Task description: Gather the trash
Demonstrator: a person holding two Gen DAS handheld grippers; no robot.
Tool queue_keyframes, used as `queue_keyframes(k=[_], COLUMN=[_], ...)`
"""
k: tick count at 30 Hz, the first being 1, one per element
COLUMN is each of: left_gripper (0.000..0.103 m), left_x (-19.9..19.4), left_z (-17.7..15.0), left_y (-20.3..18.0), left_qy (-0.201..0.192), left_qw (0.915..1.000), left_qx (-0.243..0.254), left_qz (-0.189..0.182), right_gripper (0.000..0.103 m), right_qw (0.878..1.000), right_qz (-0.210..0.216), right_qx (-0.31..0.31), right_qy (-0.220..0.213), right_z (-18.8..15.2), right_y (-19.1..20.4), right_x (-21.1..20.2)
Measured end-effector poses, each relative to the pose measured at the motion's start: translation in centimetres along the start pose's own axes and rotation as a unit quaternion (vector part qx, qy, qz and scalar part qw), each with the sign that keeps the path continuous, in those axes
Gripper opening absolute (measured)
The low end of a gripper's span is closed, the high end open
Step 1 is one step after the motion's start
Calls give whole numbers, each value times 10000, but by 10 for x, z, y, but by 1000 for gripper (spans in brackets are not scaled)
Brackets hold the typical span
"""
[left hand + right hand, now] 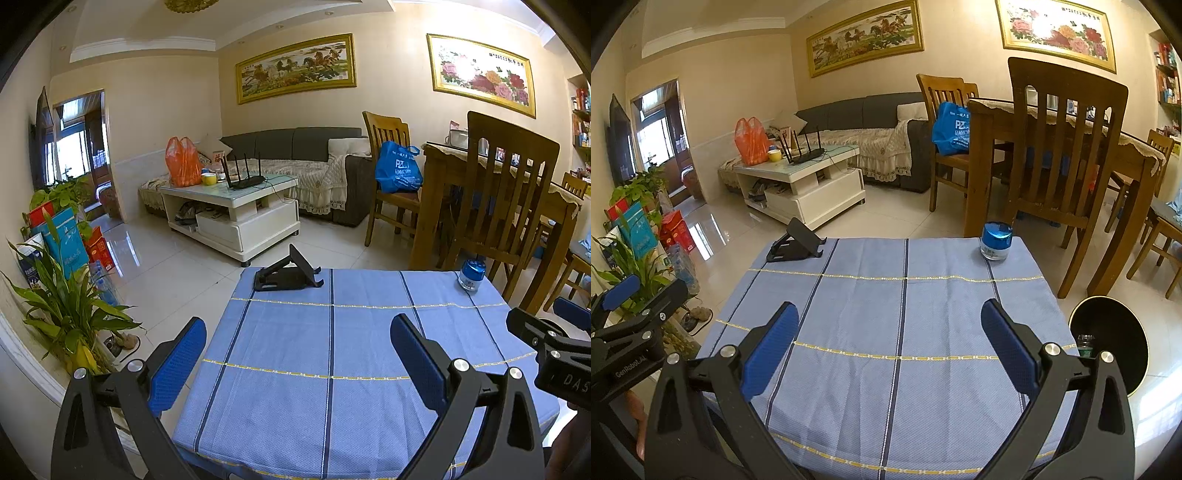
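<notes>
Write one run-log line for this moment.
left gripper: open | right gripper: open | tablecloth: jar, phone stand | bin: beside table

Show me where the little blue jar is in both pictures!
Left wrist view: the jar stands at the far right corner of the blue cloth, near the picture's right side.
Right wrist view: the jar is at the same far right corner, closer to the middle.
Shared landmark: the black stand at the cloth's far left corner.

woven cloth tablecloth (871, 314), glossy floor (886, 210).
</notes>
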State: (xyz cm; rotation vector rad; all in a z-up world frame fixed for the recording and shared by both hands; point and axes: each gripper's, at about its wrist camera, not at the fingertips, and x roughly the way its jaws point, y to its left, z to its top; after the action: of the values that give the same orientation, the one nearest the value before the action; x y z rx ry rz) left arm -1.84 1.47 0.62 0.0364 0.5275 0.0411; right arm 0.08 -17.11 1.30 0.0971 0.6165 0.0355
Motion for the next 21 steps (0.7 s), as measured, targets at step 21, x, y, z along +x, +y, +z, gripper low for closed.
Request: queue_keyframes(k=[21], left_gripper=[96], left_x=[2], left_z=[-4], left_y=[4], left_qy=[-29], left_qw=[10000], left_qx=[52], left_qz=[10], right_gripper=[98], right_qw=[10000], right_qz=[36], right_qx=[25], right_qy=[25], right_z=[-4], right_y=[3], right_x=[-1])
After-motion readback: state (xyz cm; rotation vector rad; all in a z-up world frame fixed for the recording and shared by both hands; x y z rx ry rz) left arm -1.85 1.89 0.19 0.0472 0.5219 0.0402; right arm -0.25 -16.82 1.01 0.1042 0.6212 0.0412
